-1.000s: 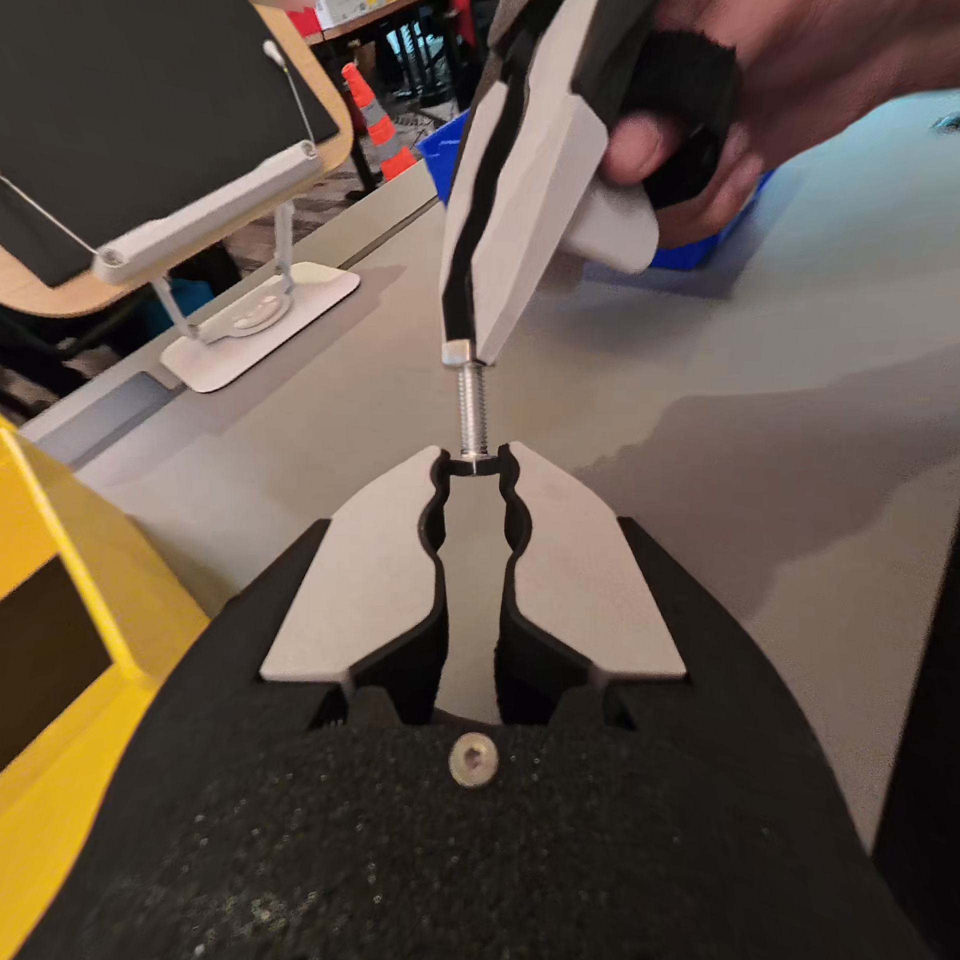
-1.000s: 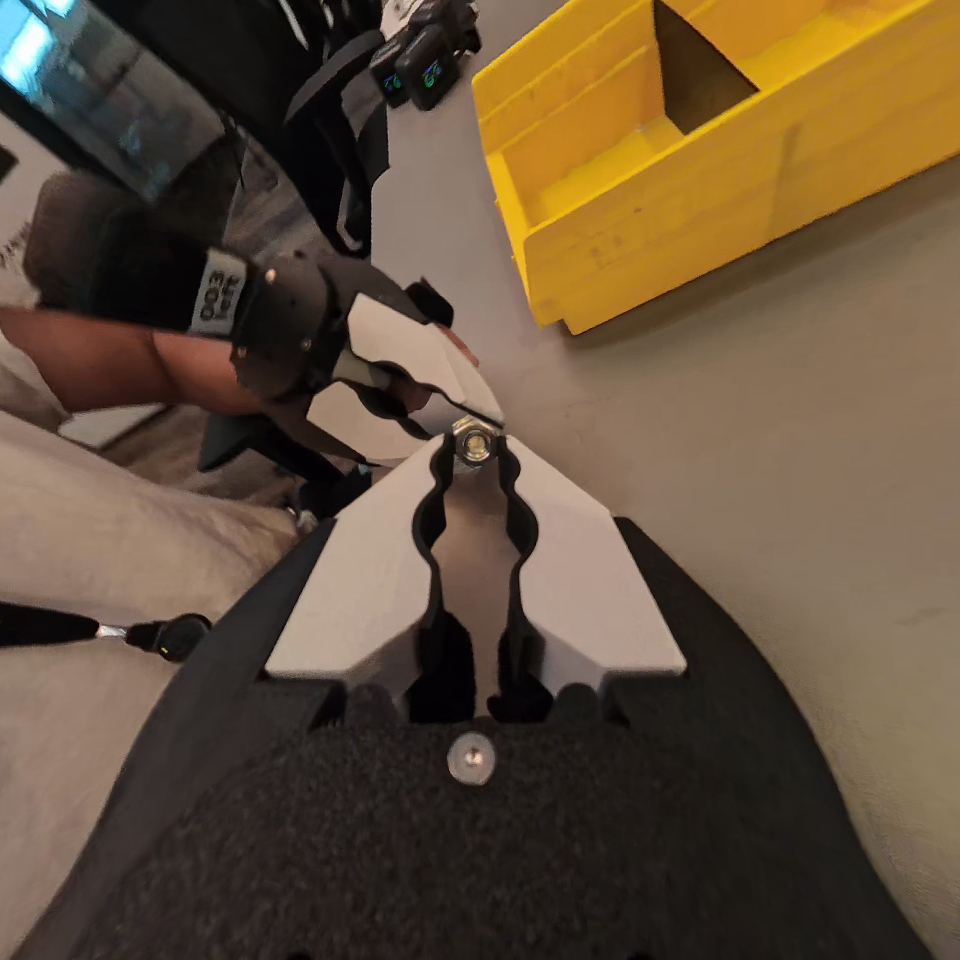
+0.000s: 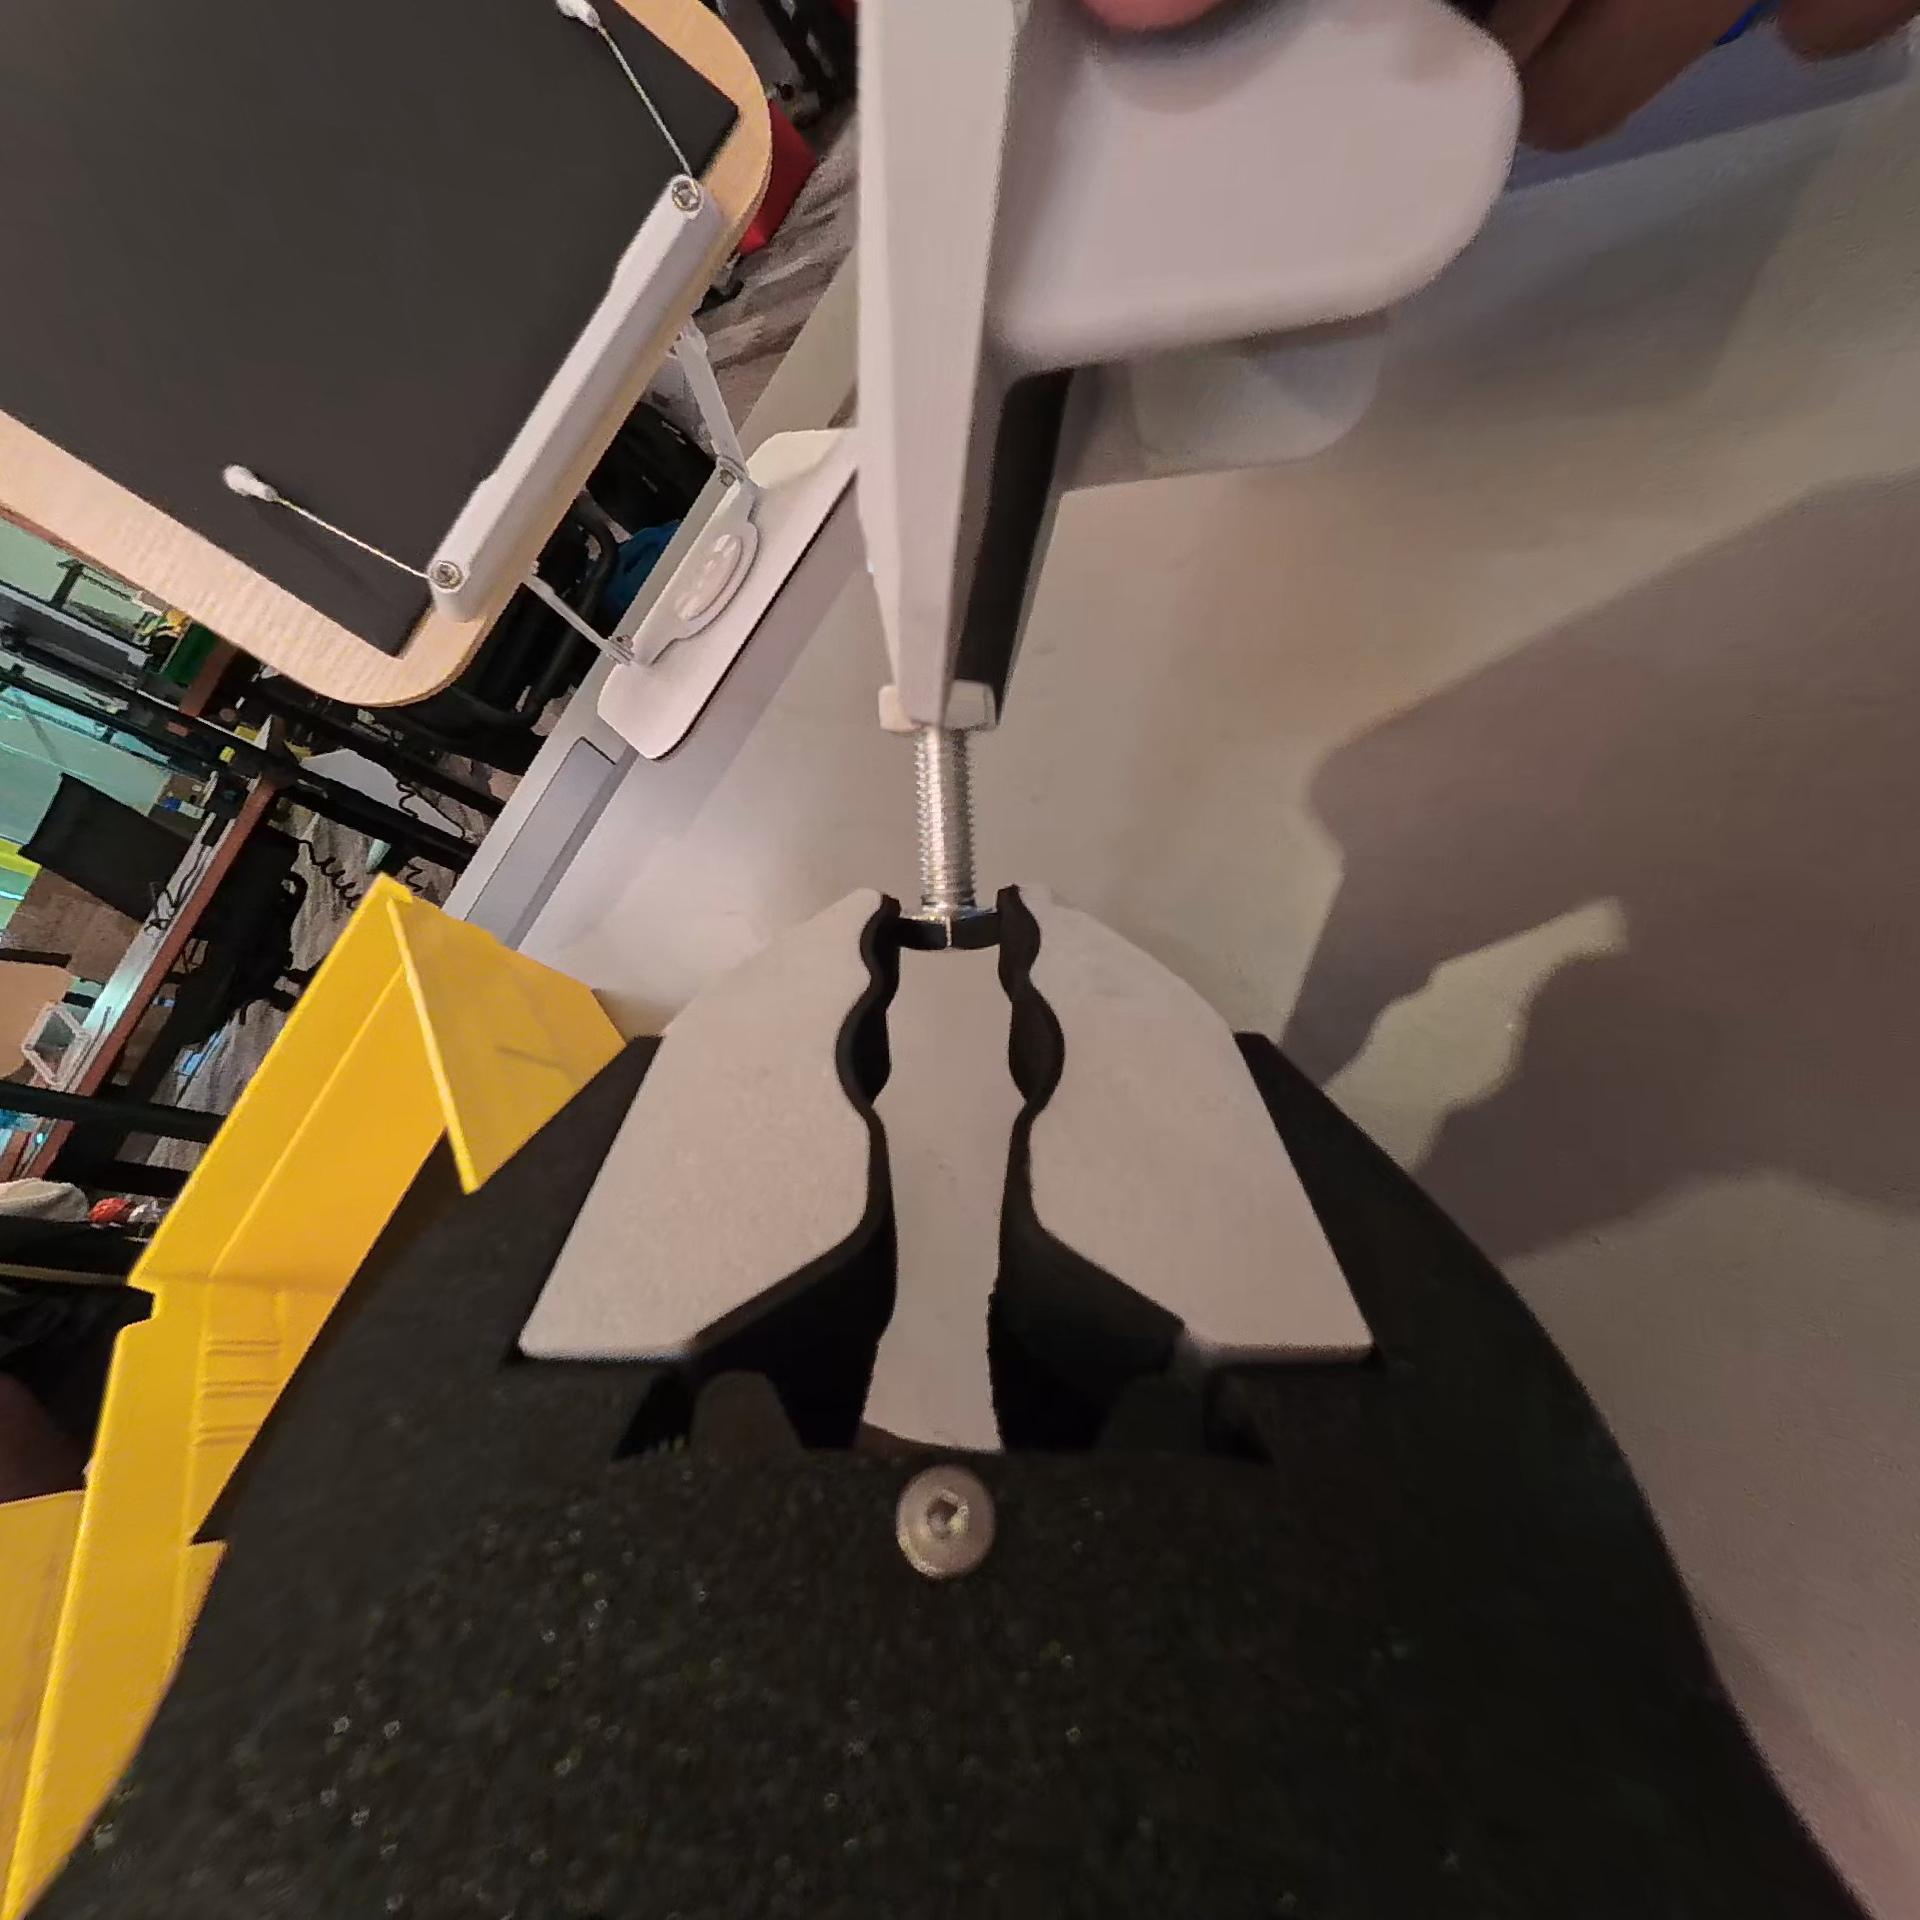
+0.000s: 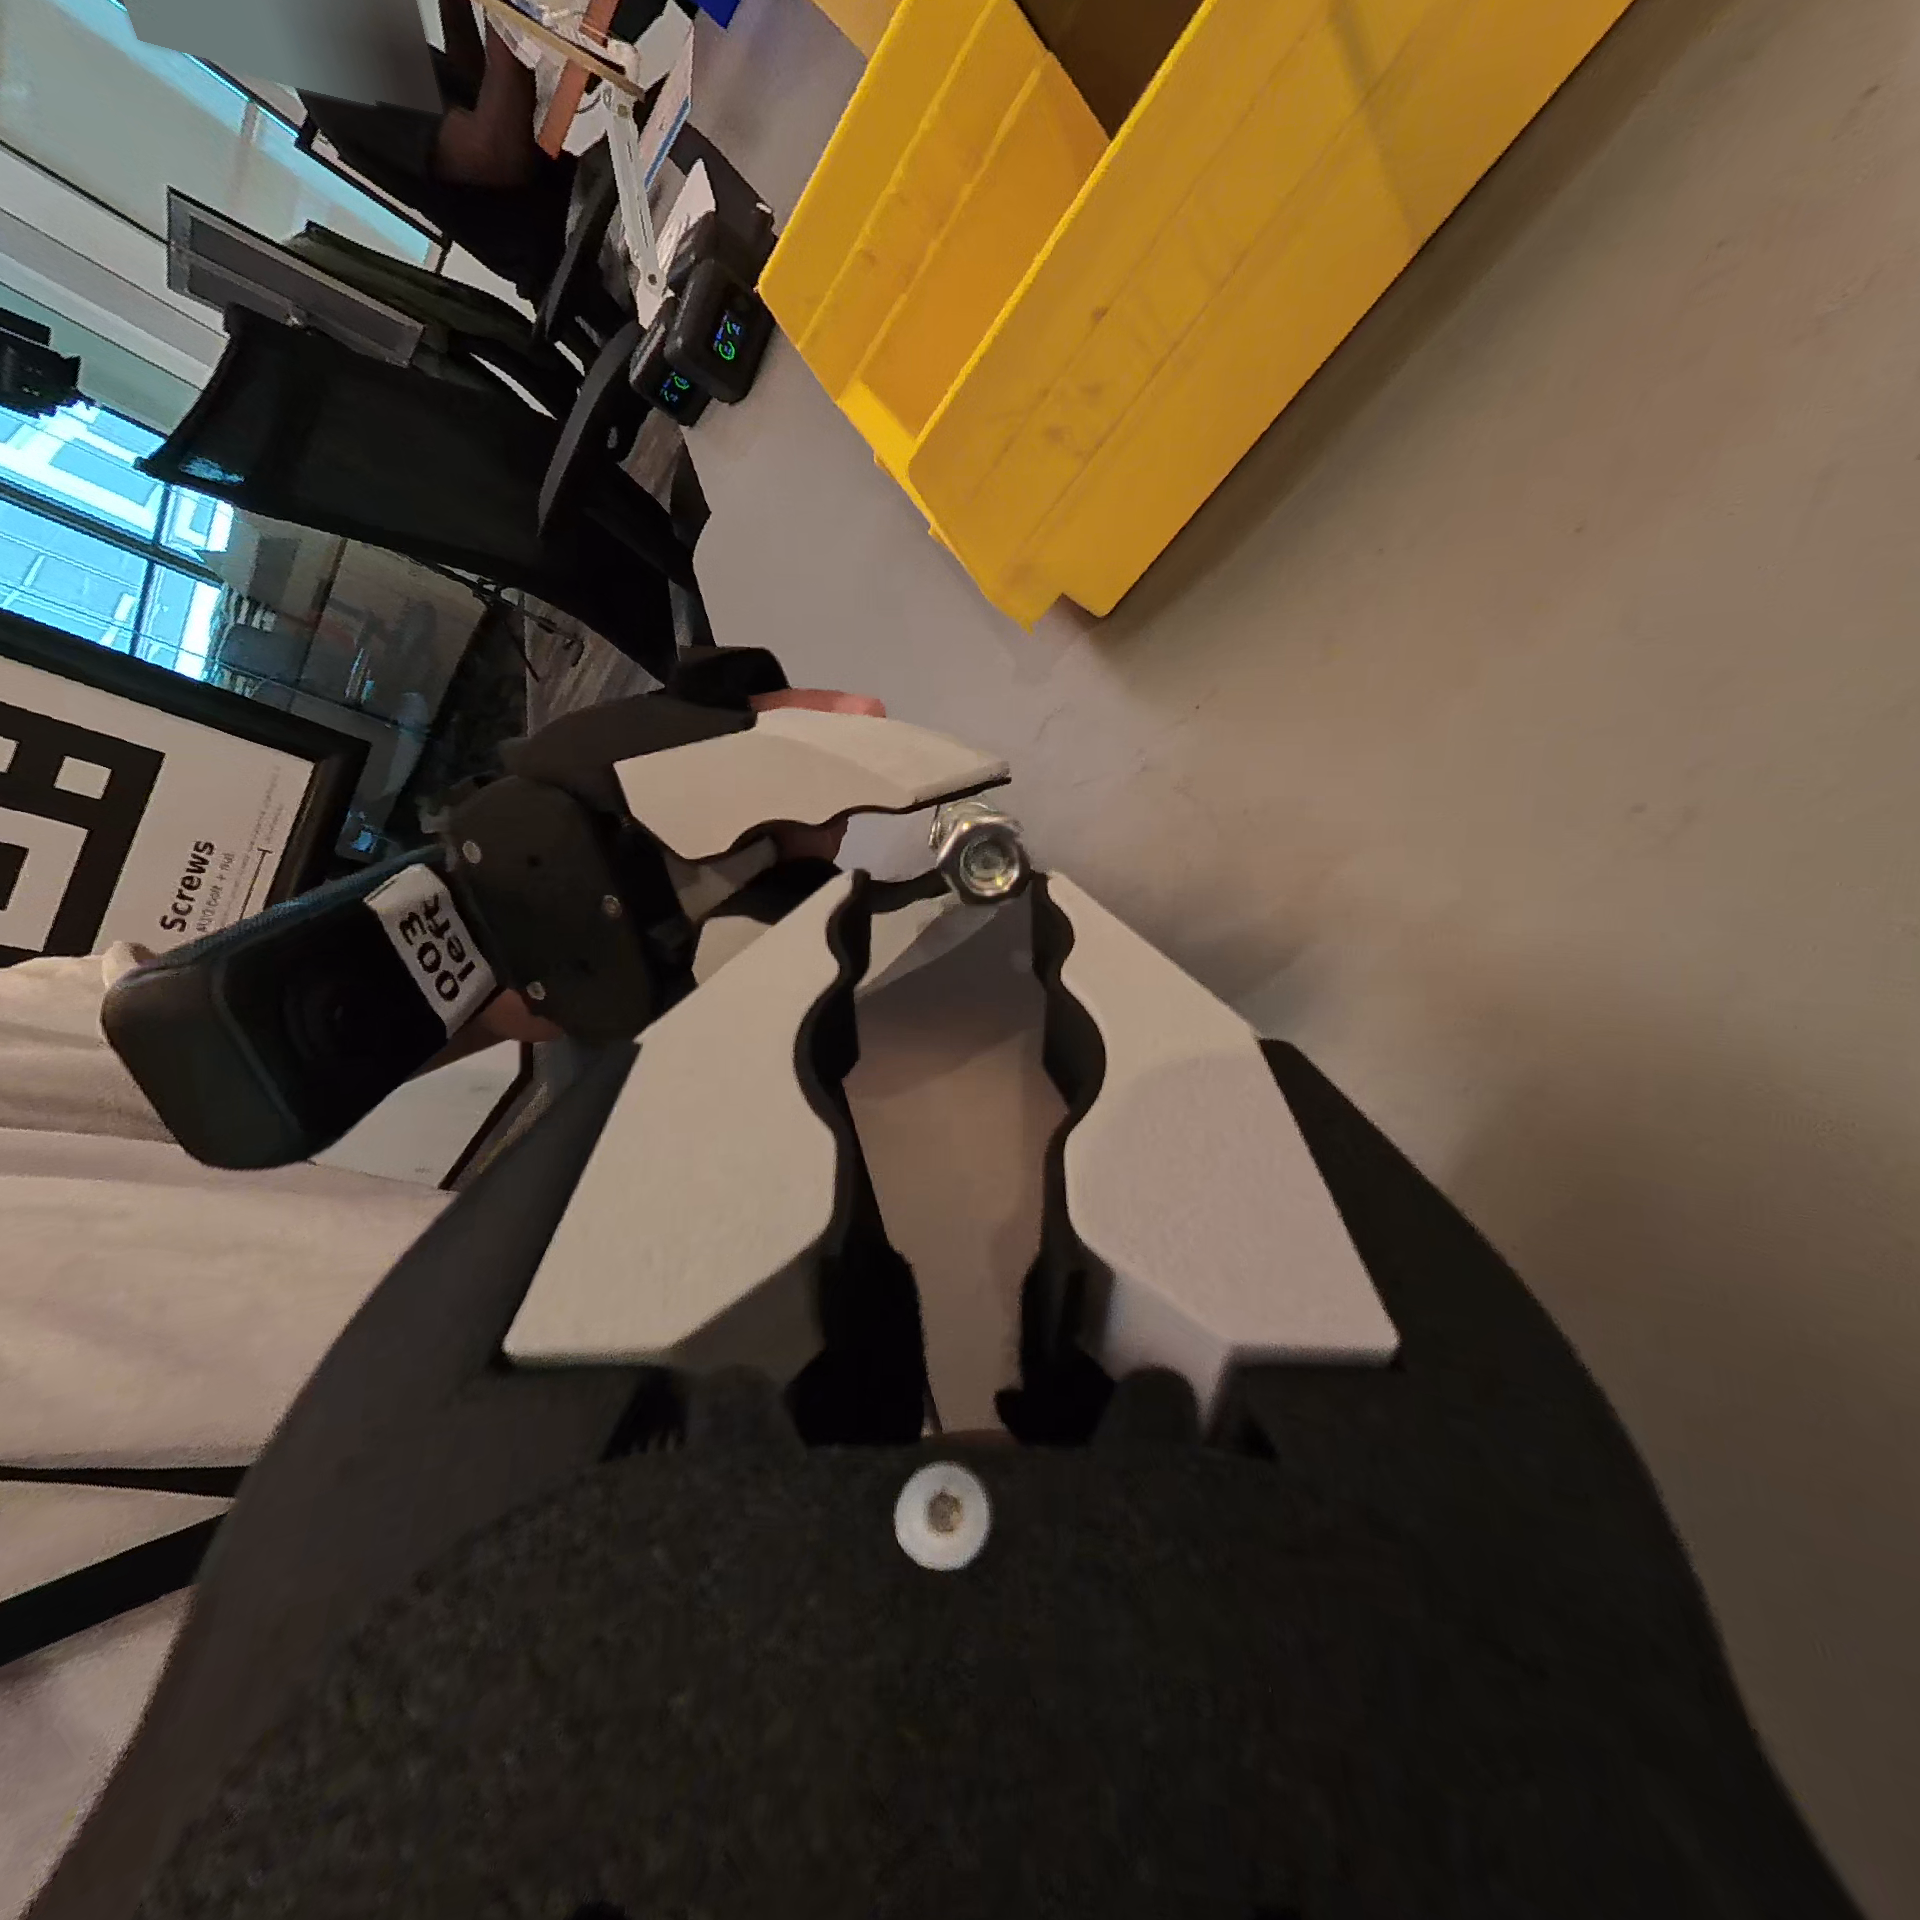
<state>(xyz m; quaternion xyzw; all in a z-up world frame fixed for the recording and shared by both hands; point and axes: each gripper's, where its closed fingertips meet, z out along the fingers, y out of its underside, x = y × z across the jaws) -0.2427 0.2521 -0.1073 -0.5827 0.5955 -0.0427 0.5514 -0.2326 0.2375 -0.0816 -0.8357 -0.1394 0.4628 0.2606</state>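
So the left gripper (image 3: 948, 940) is clamped on a small hex nut (image 3: 948, 928) threaded onto a silver bolt (image 3: 940, 810). The bolt's long axis runs straight out ahead of the left fingers, up above the grey table (image 3: 1558, 831), with the yellow bin (image 3: 343, 1091) off to the left. The bolt's far end sits right at the tips of the right gripper (image 4: 945, 894), which meets it nose-on. Its jaws look spread wider than that end, which sits over by one fingertip, so I'd say it's not pinching anything.
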